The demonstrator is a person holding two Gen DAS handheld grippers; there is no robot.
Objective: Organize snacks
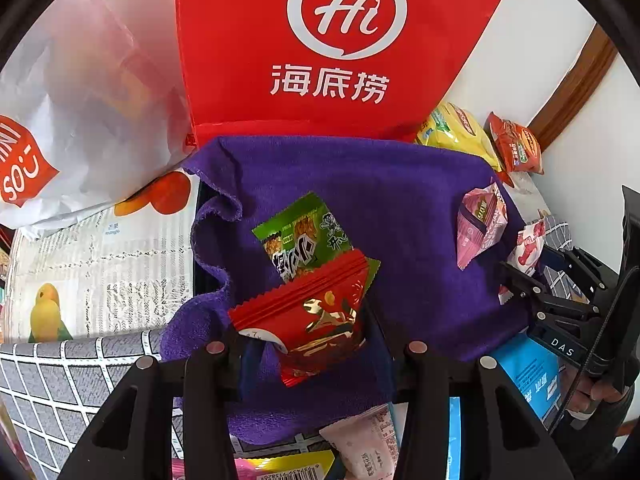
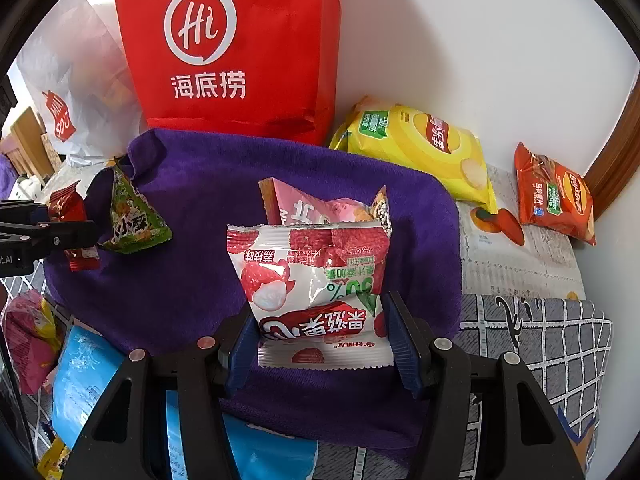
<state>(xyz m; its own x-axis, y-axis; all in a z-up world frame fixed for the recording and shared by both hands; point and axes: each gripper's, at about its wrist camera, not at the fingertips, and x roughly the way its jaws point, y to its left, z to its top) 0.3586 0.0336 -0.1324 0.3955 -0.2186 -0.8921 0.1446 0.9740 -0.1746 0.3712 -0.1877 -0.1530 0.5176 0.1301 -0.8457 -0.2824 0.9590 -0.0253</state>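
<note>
Both hands are loaded at this moment. The left gripper (image 1: 304,344) is clenched on a small red foil packet (image 1: 308,320), held low in the middle of the left wrist view, and the right gripper (image 2: 320,336) grips a white-and-red lychee jelly packet (image 2: 312,280) by its lower half, at the centre of the right wrist view. Both hang over a purple towel (image 1: 400,220) spread on the worktop, which seems to serve as the sorting place. On it lie a green triangular snack (image 1: 300,236), just behind the red packet, and a pink packet (image 1: 480,224) toward the right edge of the left view. So the sorting looks under way rather than near done: two snacks are down, two are in the air, and several wait around the edges. A pale pink packet (image 1: 368,440) and a blue bag (image 1: 532,376) lie at the lower part of the left view, and a yellow crisp bag (image 2: 420,148) and an orange-red crisp bag (image 2: 556,200) rest at the right of the right view against the white wall. A tall red bag (image 1: 340,40) and a white plastic bag (image 1: 80,100) stand along the towel's far edge, hemming in its upper side, so free room is mostly in the towel's middle.
</note>
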